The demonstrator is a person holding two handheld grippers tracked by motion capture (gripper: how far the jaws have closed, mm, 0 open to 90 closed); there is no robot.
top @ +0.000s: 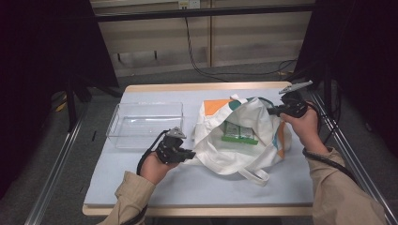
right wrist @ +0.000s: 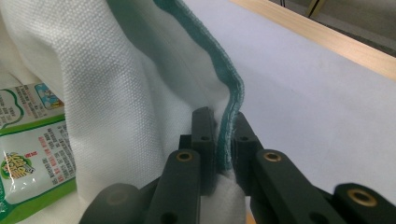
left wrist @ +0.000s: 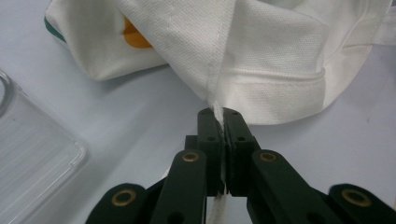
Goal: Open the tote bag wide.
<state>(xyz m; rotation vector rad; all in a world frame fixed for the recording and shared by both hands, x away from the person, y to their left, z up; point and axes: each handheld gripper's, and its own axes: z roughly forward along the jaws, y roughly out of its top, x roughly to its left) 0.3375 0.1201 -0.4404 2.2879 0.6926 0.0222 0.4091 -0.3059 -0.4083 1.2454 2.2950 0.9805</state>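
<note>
Left gripper (left wrist: 223, 122): jaws closed, pinching white tote bag (top: 244, 136) rim.
Right gripper (right wrist: 223, 125): jaws clamped on bag's teal-edged rim.
Bag: worktop (top: 197, 187) centre-right, mouth spread.
Contents: green packets (top: 240, 132).

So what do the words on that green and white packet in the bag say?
Green and white printed packet inside the white cloth tote bag: it carries rows of small print and a cartoon logo, all too blurred to read.
Clear plastic tray: no writing.
Nothing else on the table bears readable text.
</note>
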